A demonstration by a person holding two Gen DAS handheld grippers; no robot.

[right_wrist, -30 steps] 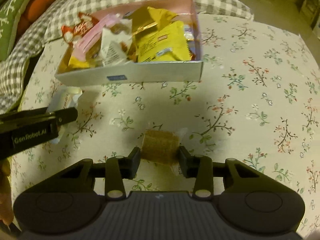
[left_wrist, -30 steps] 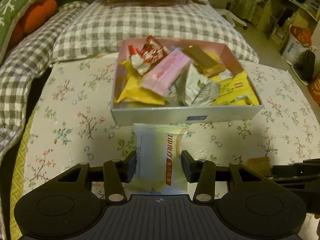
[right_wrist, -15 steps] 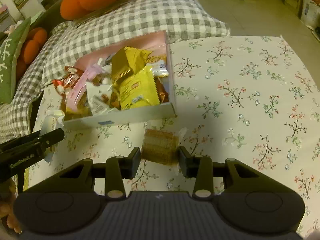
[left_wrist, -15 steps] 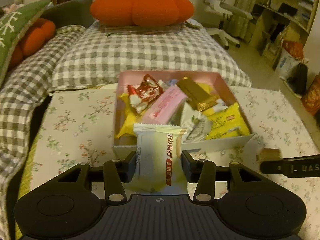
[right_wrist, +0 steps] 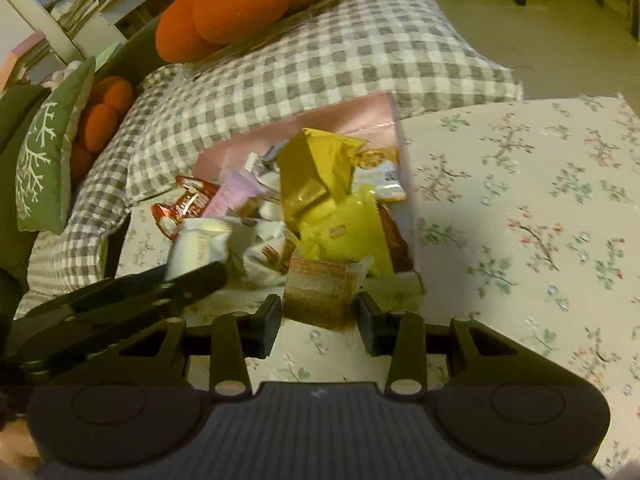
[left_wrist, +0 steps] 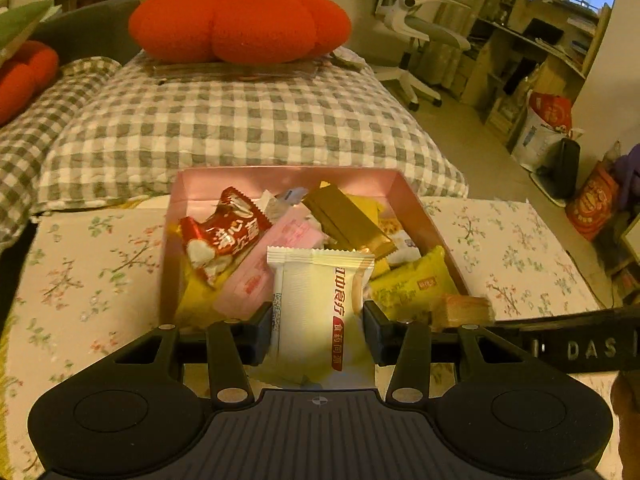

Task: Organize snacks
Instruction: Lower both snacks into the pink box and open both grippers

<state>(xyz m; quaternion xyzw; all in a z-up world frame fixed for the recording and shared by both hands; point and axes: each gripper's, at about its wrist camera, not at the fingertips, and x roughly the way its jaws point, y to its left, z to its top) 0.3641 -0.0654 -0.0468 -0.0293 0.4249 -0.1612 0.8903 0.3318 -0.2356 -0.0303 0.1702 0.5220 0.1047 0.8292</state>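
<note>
Both grippers have risen and advanced since half a second ago: the box that lay ahead of them now sits right at their fingertips.

Largest around it is the grey-checked quilt (left_wrist: 248, 120), soft and puckered, bearing a plump orange pumpkin cushion (left_wrist: 240, 24); a white office chair (left_wrist: 416, 28) stands farther back on the right. A flower-printed cloth (right_wrist: 520, 208) covers the flat surface in front.

On that cloth sits the pink box (left_wrist: 280, 178), shallow, rectangular, smooth-walled, heaped with crinkly wrappers: a red packet (left_wrist: 220, 236) at the left, a pale pink packet (left_wrist: 276, 252) beside it, a gold foil bar (left_wrist: 344, 220) tilted across the middle, a yellow packet (left_wrist: 412, 288) at the right.

Left gripper (left_wrist: 318, 320) is clamped on a white snack packet (left_wrist: 316, 304), held upright over the box's near edge and hiding that wall; whether it touches the snacks beneath is hard to tell.

Right gripper (right_wrist: 318, 316) is closed on a small brown wafer pack (right_wrist: 320, 288) in clear film, at the box's near right corner. The left gripper's black finger crosses the right view's lower left, masking part of the box.
</note>
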